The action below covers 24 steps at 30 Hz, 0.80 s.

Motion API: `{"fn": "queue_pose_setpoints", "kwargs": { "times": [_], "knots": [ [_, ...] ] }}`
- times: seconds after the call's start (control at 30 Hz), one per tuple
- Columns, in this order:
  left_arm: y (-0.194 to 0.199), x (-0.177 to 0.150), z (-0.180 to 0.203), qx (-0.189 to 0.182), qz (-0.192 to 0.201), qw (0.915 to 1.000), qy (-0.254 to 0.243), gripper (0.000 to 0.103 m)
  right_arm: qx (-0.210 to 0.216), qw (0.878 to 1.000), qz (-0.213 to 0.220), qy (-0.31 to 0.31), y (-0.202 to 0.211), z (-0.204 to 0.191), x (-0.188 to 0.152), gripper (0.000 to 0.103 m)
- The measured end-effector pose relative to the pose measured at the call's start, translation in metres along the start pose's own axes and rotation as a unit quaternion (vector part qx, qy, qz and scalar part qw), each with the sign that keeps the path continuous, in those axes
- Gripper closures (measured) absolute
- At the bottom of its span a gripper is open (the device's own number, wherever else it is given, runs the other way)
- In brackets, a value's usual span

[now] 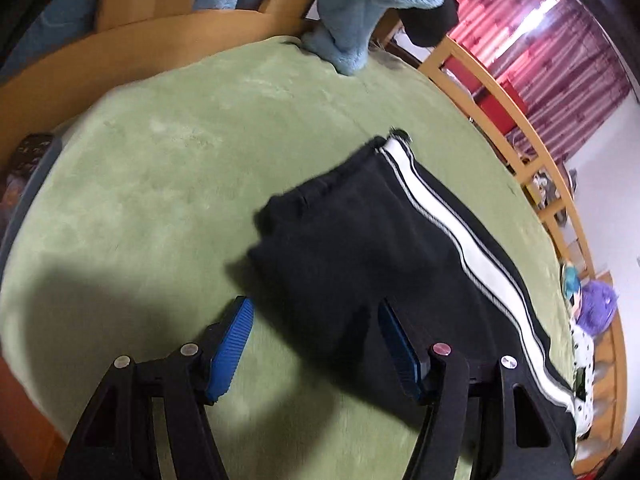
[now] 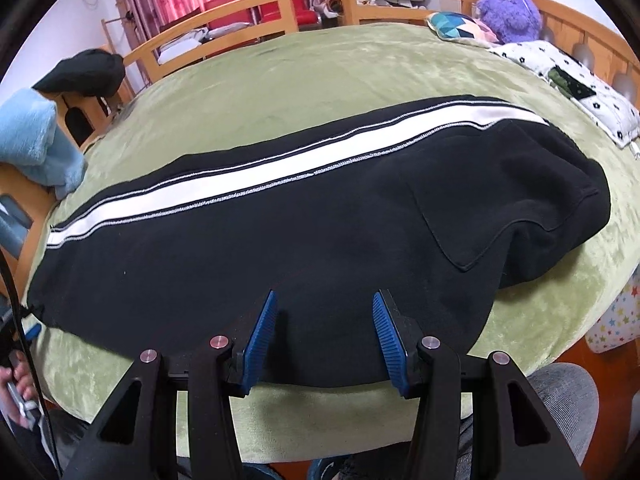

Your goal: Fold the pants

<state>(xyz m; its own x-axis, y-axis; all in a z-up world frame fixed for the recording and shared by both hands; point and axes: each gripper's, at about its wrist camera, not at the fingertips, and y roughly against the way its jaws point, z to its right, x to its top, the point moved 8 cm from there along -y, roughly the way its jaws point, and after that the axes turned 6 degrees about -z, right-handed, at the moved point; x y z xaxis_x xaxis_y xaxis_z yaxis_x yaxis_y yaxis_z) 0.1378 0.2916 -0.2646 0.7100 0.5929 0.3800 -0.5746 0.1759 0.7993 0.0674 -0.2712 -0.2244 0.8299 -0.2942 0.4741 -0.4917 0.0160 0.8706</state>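
Note:
Black pants (image 2: 280, 248) with a white side stripe (image 2: 260, 172) lie flat along the green bed cover (image 2: 320, 76), legs stacked, cuffs to the left, waist to the right. In the left wrist view the cuff end (image 1: 344, 232) lies just ahead. My left gripper (image 1: 316, 312) is open, hovering over the cuff end's near corner, its right finger over the black cloth. My right gripper (image 2: 324, 304) is open above the near edge of the pants' middle. Neither holds anything.
A light blue plush blanket (image 2: 36, 148) hangs over the wooden bed frame (image 2: 240, 4) at the cuff end. A purple plush toy (image 2: 510, 8), a patterned pillow (image 2: 456, 26) and a dotted quilt (image 2: 572, 76) lie beyond the waist.

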Motion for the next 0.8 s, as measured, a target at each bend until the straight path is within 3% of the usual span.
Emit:
{"fn": "queue_pose_setpoints", "kwargs": {
  "times": [0.03,0.07,0.1,0.2,0.23,0.27,0.33,0.43,0.53,0.57,0.6,0.7,0.8],
  "knots": [
    [-0.003,0.006,0.002,-0.003,0.000,1.0000,0.000,0.065,-0.001,1.000,-0.004,0.001,-0.003,-0.002,0.000,0.053],
    [-0.004,0.009,0.004,-0.008,-0.002,1.0000,-0.002,0.087,-0.001,1.000,-0.009,0.000,-0.006,-0.003,0.000,0.053],
    [-0.001,0.015,0.009,-0.020,0.001,0.9998,-0.009,0.099,-0.001,1.000,-0.012,-0.001,-0.008,-0.004,0.002,0.053],
    [0.029,0.036,0.036,-0.030,0.056,0.9961,-0.061,0.098,0.004,1.000,-0.009,-0.005,-0.008,-0.007,0.007,0.053],
    [0.039,0.046,0.042,-0.036,0.076,0.9940,-0.070,0.098,0.003,1.000,-0.008,-0.004,-0.010,-0.008,0.009,0.053],
    [0.037,0.050,0.042,-0.032,0.072,0.9947,-0.066,0.097,0.001,1.000,-0.009,-0.001,-0.011,-0.010,0.010,0.053],
    [0.011,0.049,0.027,0.011,0.023,0.9991,-0.035,0.096,0.002,1.000,-0.012,0.001,-0.013,-0.011,0.011,0.053],
    [-0.023,0.037,0.013,0.075,-0.046,0.9950,-0.045,0.086,0.005,1.000,-0.016,0.003,-0.018,-0.014,0.009,0.053],
    [-0.011,0.037,0.018,0.110,-0.022,0.9916,-0.064,0.071,0.003,1.000,-0.019,0.005,-0.020,-0.011,0.011,0.053],
    [-0.005,0.040,0.021,0.123,-0.013,0.9900,-0.068,0.057,0.003,1.000,-0.018,0.004,-0.019,-0.010,0.012,0.053],
    [0.003,0.043,0.027,0.126,0.005,0.9892,-0.075,0.051,0.003,1.000,-0.018,0.002,-0.019,-0.008,0.014,0.053],
    [0.026,0.059,0.051,0.115,0.045,0.9872,-0.102,0.051,0.007,1.000,-0.015,-0.005,-0.021,-0.005,0.020,0.053],
    [0.032,0.079,0.084,0.065,0.058,0.9886,-0.122,0.048,0.012,1.000,-0.014,-0.012,-0.024,-0.004,0.021,0.053]
  ]
}}
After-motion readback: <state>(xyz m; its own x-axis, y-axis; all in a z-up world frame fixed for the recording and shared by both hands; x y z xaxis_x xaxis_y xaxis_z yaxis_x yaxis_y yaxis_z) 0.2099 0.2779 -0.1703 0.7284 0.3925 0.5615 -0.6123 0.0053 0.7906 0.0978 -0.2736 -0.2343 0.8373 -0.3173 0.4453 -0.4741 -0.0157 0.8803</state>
